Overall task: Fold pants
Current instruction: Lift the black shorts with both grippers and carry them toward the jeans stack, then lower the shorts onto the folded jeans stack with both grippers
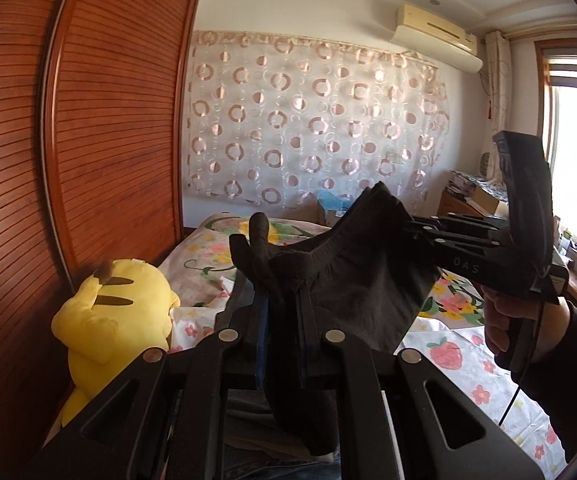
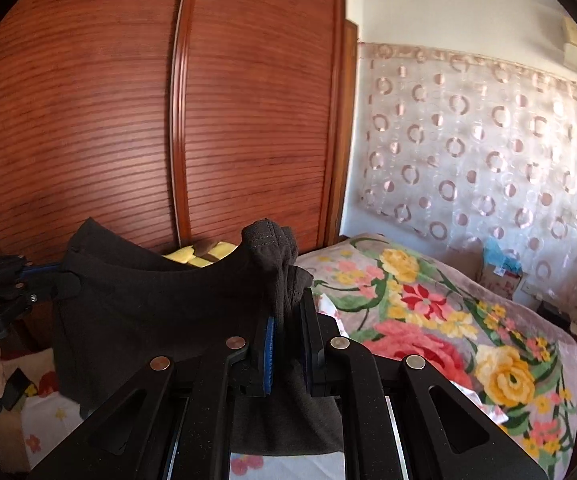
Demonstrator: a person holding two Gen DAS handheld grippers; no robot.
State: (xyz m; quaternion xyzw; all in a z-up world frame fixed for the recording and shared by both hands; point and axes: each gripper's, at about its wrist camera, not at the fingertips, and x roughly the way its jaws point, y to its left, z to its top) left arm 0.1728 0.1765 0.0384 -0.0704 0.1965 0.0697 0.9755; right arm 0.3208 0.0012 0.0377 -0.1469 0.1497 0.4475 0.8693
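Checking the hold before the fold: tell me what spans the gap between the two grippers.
The dark pants: one edge is pinched by the left gripper, the other by the right gripper, and the cloth sags between them. Both wrist views show it.

Pants (image 1: 340, 280): dark charcoal, perhaps brownish-black, plain. Grippers' frames were black; pads (image 2: 269, 354) showed blue edges. Plush toy (image 1: 116, 316): yellow with dark brown stripes. Bedspread (image 2: 428, 320): pinkish-grey with red, yellow and pink flowers. Curtain (image 1: 312, 120): sheer white, pink-brown rings. Wardrobe (image 2: 148, 120): reddish-brown, slatted.
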